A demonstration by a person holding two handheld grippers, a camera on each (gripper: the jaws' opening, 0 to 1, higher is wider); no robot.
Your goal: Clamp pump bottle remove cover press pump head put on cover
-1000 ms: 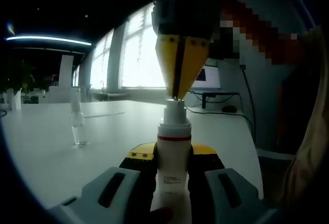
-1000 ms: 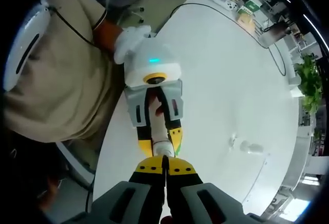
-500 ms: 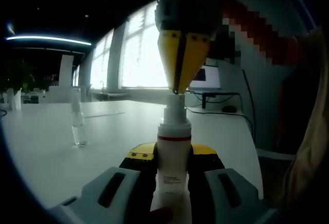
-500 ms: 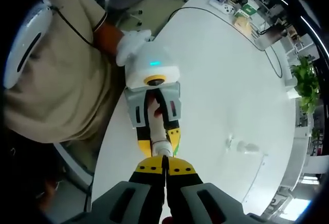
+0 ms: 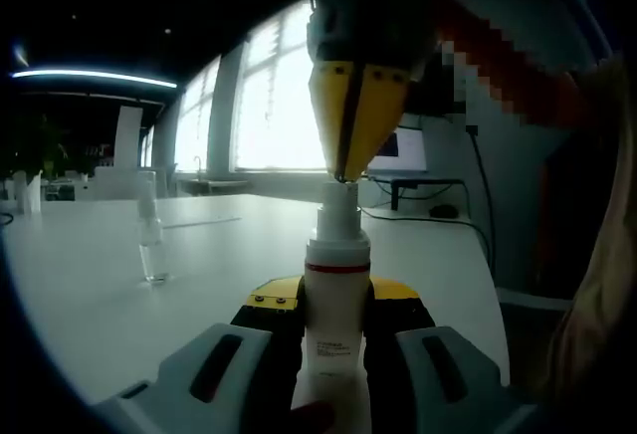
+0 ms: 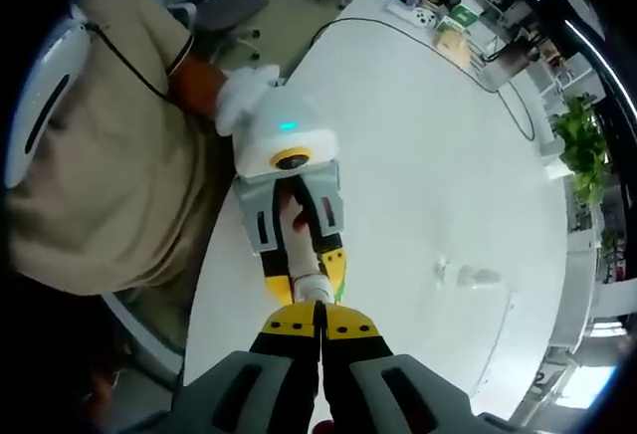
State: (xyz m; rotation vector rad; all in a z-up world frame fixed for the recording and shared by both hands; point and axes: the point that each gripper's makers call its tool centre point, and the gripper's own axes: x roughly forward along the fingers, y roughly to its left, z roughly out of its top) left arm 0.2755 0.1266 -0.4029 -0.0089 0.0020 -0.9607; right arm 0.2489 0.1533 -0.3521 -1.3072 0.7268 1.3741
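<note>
My left tongs (image 5: pixel 335 329) are clenched on the pump bottle (image 5: pixel 336 300), holding it upright just above the white counter (image 5: pixel 90 285). The bottle is white and cylindrical, with a thin red band near the shoulder, small dark print on the body that I can't read, and a narrower white collar and pump neck on top. The yellow-tipped pads (image 5: pixel 267 295) sit on both sides of the body below the red band.

My right tongs (image 5: pixel 344 170) come down from above, yellow tips pressed together with nothing between them, the point touching the top of the pump head (image 5: pixel 338 195).

In the right gripper view, looking down along my closed right tongs (image 6: pixel 319 326), the bottle top (image 6: pixel 311 287) shows as a small white ring right at the tips, with the left tongs (image 6: pixel 297 255) gripping it from the far side near the counter (image 6: pixel 428 155) edge.

The clear cover (image 5: pixel 150 240) stands upright on the counter, well apart from the bottle, to the left in the left gripper view; in the right gripper view it is a faint clear shape (image 6: pixel 476 277).
</note>
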